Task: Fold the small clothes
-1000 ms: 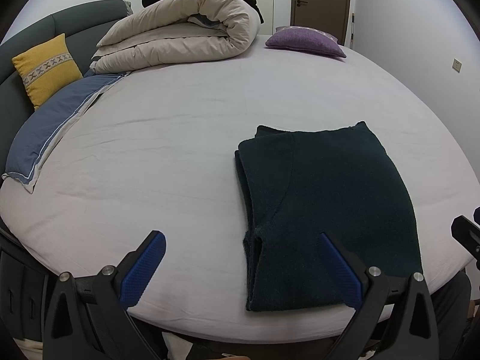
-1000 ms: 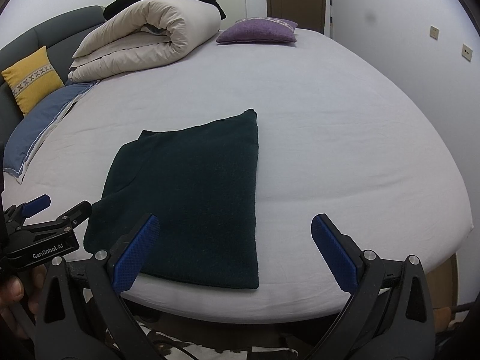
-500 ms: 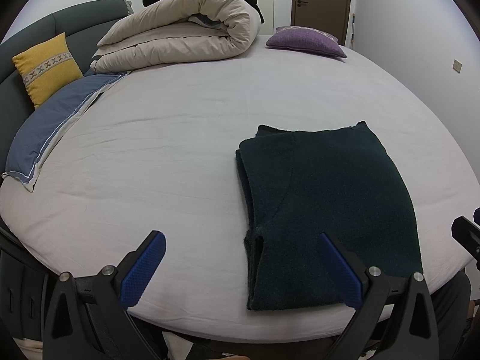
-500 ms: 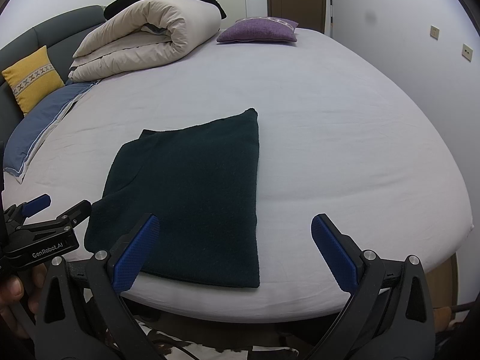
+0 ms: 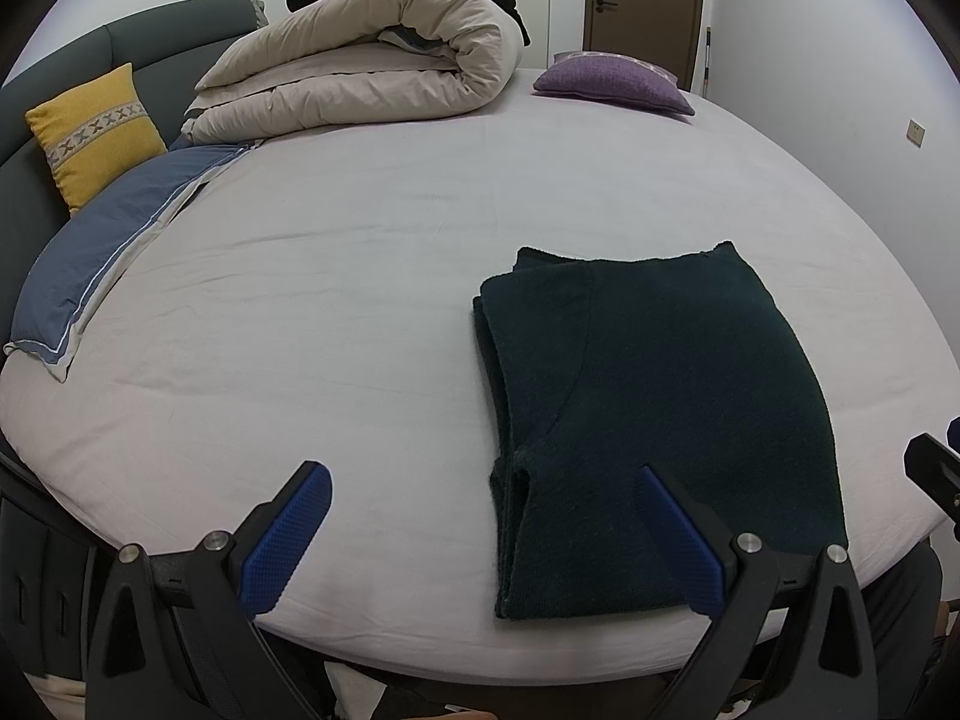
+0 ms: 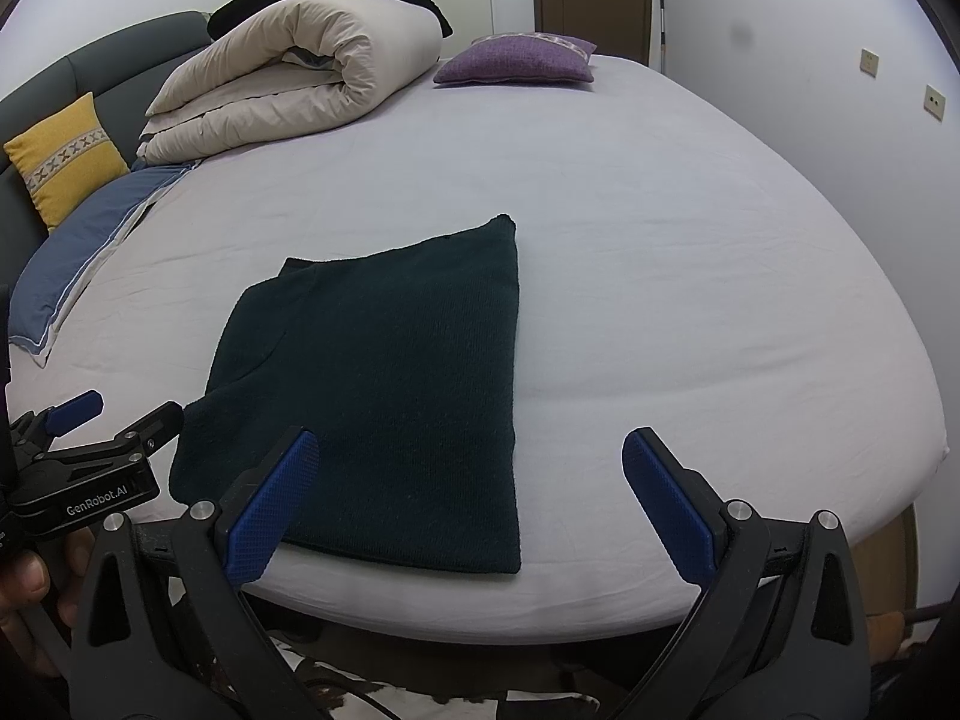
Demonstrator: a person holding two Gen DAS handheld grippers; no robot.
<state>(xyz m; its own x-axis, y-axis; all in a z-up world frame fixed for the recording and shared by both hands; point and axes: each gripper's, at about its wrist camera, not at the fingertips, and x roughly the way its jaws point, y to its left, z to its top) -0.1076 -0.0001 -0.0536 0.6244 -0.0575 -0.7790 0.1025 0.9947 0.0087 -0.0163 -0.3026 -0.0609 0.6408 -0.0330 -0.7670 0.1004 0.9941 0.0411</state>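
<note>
My left gripper (image 5: 477,501) sits at the near edge of the bed, jaws spread wide, nothing between them. Its blue pads (image 5: 287,537) hang over the sheet; the right-hand pad overlaps the near left corner of the sweater in view, can't tell if it touches. My right gripper (image 6: 471,480) is the same: jaws wide apart, empty, held off the near edge. Its left pad is over the sweater's near edge, its right pad over bare sheet. In the right wrist view my left gripper (image 6: 90,420) shows at lower left, with a hand (image 6: 24,585) partly visible under it.

The dark green sweater (image 5: 654,420) lies folded into a flat rectangle on the bed (image 5: 336,276), close to the near edge, between the two grippers. A stacked fold runs along its left side, layers visible there. Right edge is straight and neat (image 6: 384,384).

Farther back on the left, a blue pillow (image 5: 102,252) lies flat at the bed's side. Behind it a yellow cushion (image 5: 96,132) leans on the grey headboard (image 5: 162,42). A rolled beige duvet (image 5: 372,78) sits at the far left, something black on top of it. A purple cushion (image 5: 612,81) lies at the far end. A brown door (image 5: 645,6) stands in the back wall.
</note>
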